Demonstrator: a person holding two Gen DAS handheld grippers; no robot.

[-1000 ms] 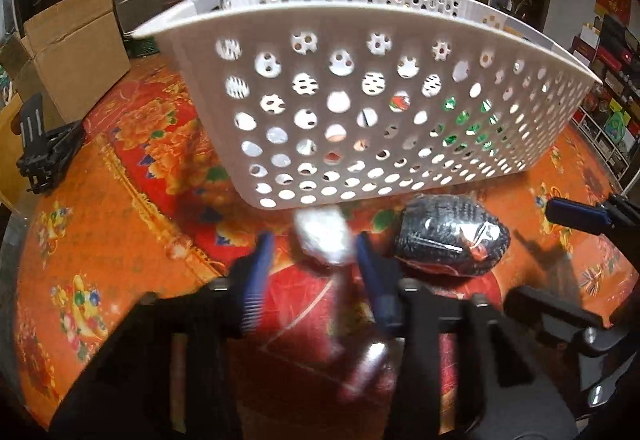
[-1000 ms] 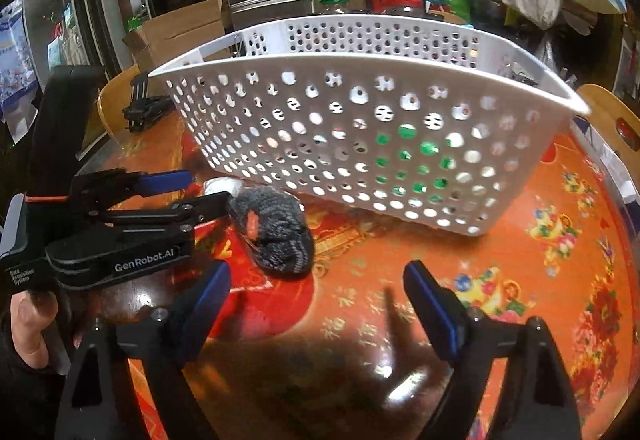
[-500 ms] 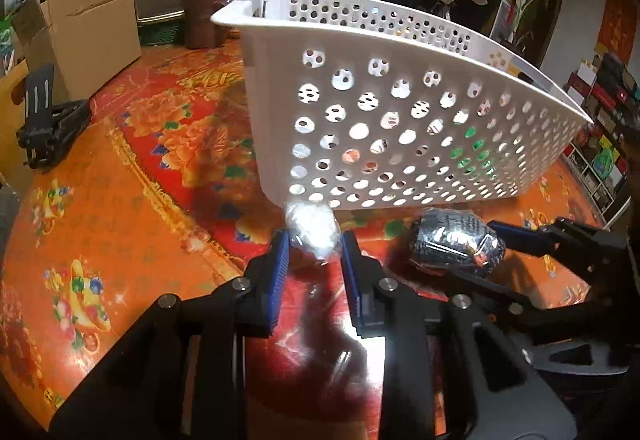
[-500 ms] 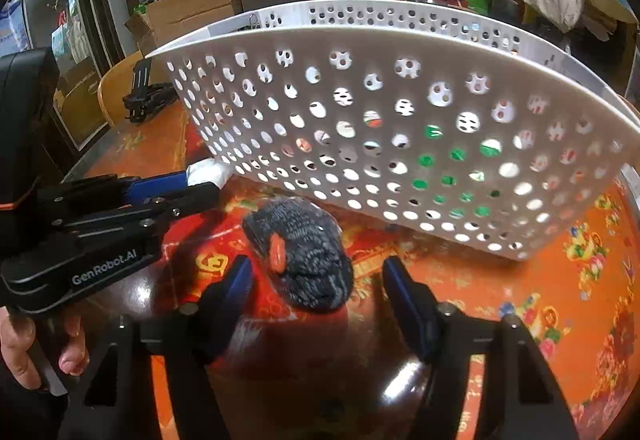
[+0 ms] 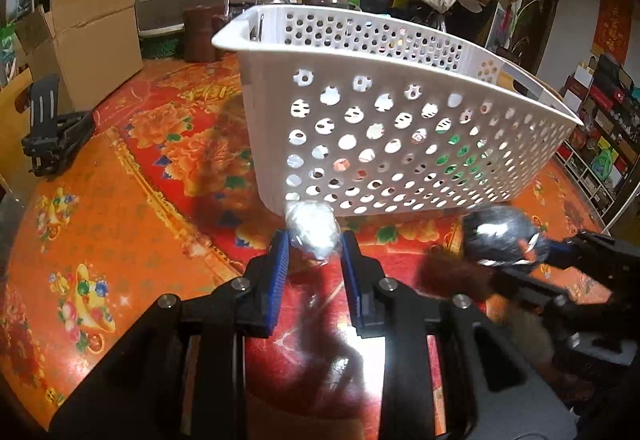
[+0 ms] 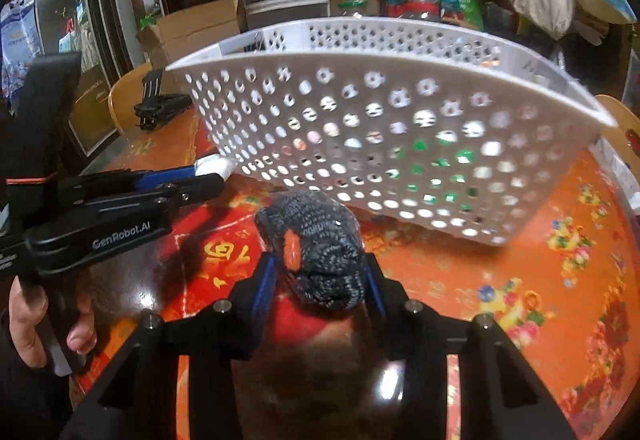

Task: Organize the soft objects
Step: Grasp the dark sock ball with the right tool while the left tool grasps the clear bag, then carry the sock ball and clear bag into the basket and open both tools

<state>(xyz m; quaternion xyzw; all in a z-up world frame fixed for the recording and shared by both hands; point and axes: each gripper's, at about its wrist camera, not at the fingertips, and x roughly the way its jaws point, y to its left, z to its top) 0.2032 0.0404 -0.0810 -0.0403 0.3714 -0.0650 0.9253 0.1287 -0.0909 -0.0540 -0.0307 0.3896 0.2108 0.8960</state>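
My left gripper [image 5: 313, 246]: clenched on the small white bundle [image 5: 312, 230], just off the table [image 5: 100, 224].
My right gripper [image 6: 318, 272]: clamped round the dark knitted roll [image 6: 320, 244], its long axis running away from me along my fingers.
Key relation: the white basket [image 5: 400, 144] stands straight ahead, its perforated near wall facing both loads and its rim above them.
Nearer: the left, at the basket's near left corner.
Next, I judge: lift over the rim.

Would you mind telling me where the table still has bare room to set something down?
Free: the tablecloth between the white basket and black clamp, and right of the basket. Crowded: the strip before the basket, where both grippers hold bundles.
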